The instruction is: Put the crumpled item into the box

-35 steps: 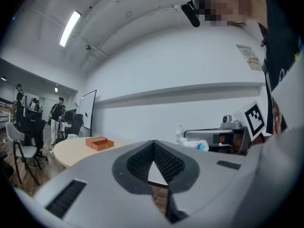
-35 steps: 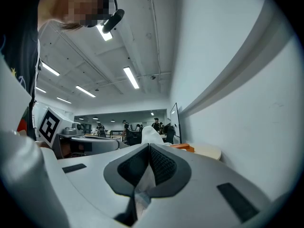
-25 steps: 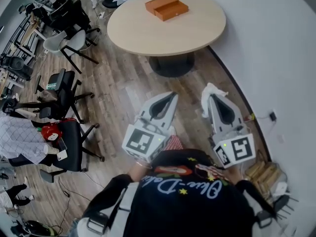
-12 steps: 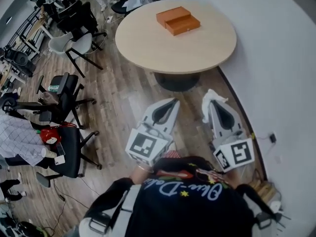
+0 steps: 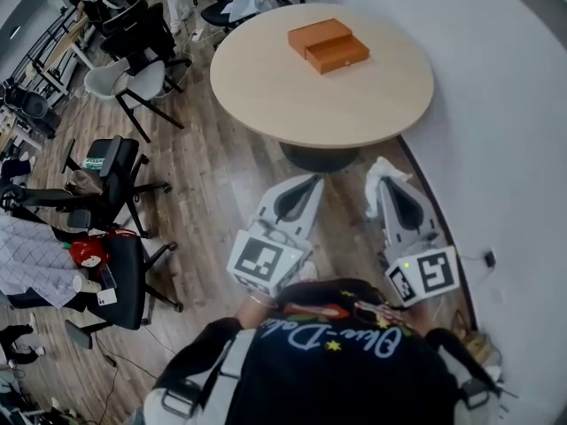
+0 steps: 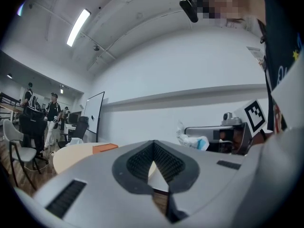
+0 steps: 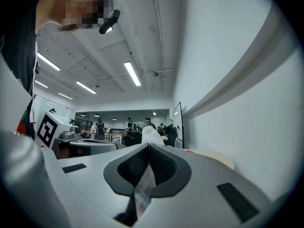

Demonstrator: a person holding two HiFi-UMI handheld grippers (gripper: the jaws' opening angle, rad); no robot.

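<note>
An orange box (image 5: pixel 327 45) lies on the far side of a round beige table (image 5: pixel 354 104), with a second orange part beside it. My right gripper (image 5: pixel 383 177) is held out over the floor short of the table, shut on a white crumpled item (image 5: pixel 386 172) that sticks out past the jaw tips; the same crumpled item (image 7: pixel 151 136) rises above the closed jaws in the right gripper view. My left gripper (image 5: pixel 312 182) is level with it to the left, shut and empty. In the left gripper view the box (image 6: pixel 104 147) shows small on the table's edge.
Wood floor lies between me and the table. Office chairs (image 5: pixel 111 171) stand on the left, a white chair (image 5: pixel 133 82) nearer the table. A curved white wall (image 5: pixel 505 149) runs close along the right. People stand far back in the room (image 6: pixel 51 110).
The table and box have drawn nearer and shifted right in the head view as I walk toward them. Both grippers keep their pose, the right one still holding the crumpled item.
</note>
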